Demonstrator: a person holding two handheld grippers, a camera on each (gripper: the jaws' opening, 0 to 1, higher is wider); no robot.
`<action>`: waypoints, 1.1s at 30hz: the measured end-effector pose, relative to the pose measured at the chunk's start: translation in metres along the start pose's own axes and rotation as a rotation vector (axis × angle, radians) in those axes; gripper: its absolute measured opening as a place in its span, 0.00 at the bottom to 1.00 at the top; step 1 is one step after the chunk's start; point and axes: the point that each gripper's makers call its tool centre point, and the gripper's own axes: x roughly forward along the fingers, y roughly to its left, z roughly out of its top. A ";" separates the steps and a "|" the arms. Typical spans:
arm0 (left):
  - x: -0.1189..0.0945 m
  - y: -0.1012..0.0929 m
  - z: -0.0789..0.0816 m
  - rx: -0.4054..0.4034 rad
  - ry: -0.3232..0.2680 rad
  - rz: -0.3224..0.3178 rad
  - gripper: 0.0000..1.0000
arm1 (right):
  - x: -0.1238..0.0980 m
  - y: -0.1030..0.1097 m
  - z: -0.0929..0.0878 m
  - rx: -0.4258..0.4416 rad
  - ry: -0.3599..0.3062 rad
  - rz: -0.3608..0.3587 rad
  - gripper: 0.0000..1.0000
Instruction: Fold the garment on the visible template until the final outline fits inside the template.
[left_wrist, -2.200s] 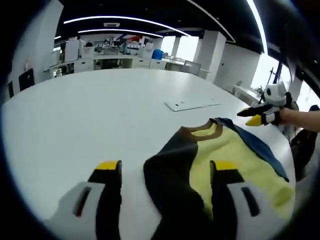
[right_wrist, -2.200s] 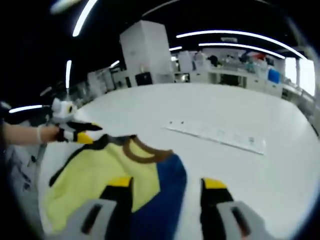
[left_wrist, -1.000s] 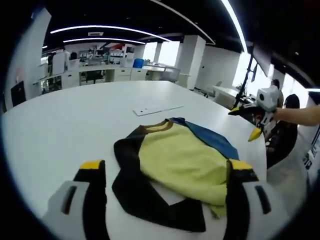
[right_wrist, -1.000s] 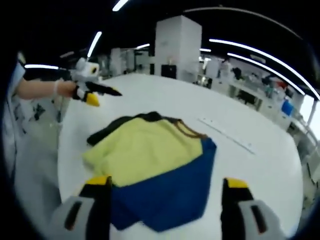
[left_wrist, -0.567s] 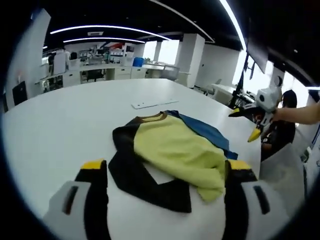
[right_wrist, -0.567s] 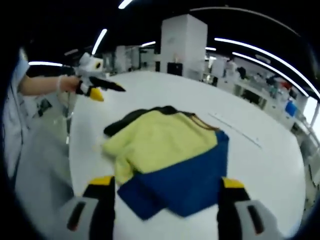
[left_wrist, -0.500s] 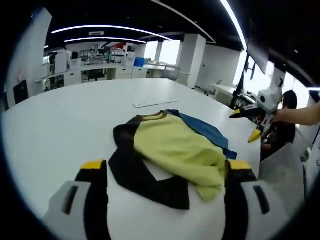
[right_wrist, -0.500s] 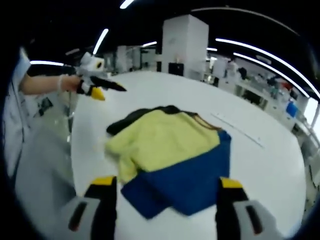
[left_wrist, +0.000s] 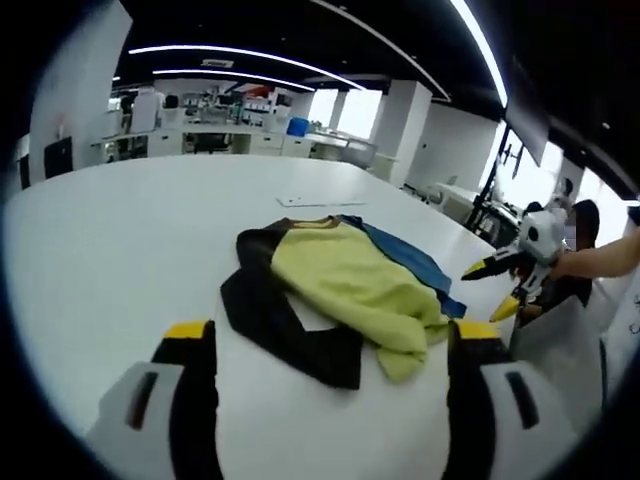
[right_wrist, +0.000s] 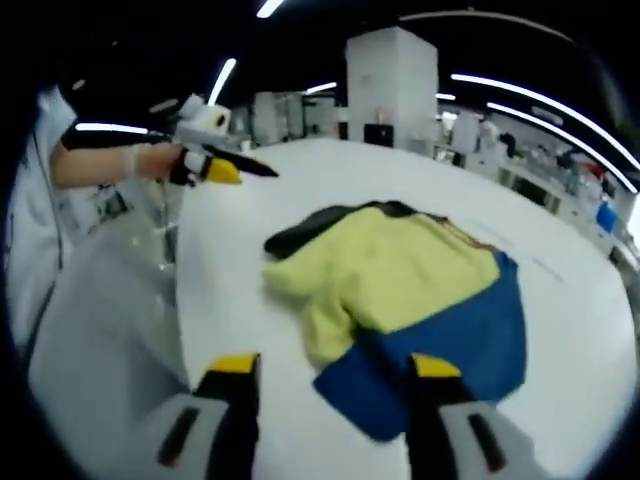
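I held both the left gripper (left_wrist: 330, 345) and right gripper (right_wrist: 335, 375) with jaws apart and empty above the bench (left_wrist: 120, 230), where the garment (left_wrist: 335, 285) lay loosely bunched, folding apparently barely begun.

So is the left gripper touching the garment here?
Apart. In the right gripper view the left gripper hovers off the garment, with bare white table between them.

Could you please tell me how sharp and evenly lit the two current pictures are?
Left gripper view: fairly sharp, the yellow, black and blue garment crisp on the white table, bright windows blown out behind. Right gripper view: softer, motion-blurred, its background smeared; fisheye bending curves the ceiling lights in both.
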 end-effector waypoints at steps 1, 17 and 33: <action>-0.001 0.000 -0.001 -0.003 -0.002 0.001 0.93 | 0.003 0.001 -0.003 0.001 0.008 0.004 0.53; -0.014 0.000 -0.012 -0.035 -0.018 0.025 0.92 | 0.026 -0.004 -0.029 -0.037 0.109 -0.043 0.15; -0.014 0.000 -0.014 -0.052 -0.015 0.021 0.91 | 0.031 -0.015 -0.037 0.001 0.127 -0.098 0.00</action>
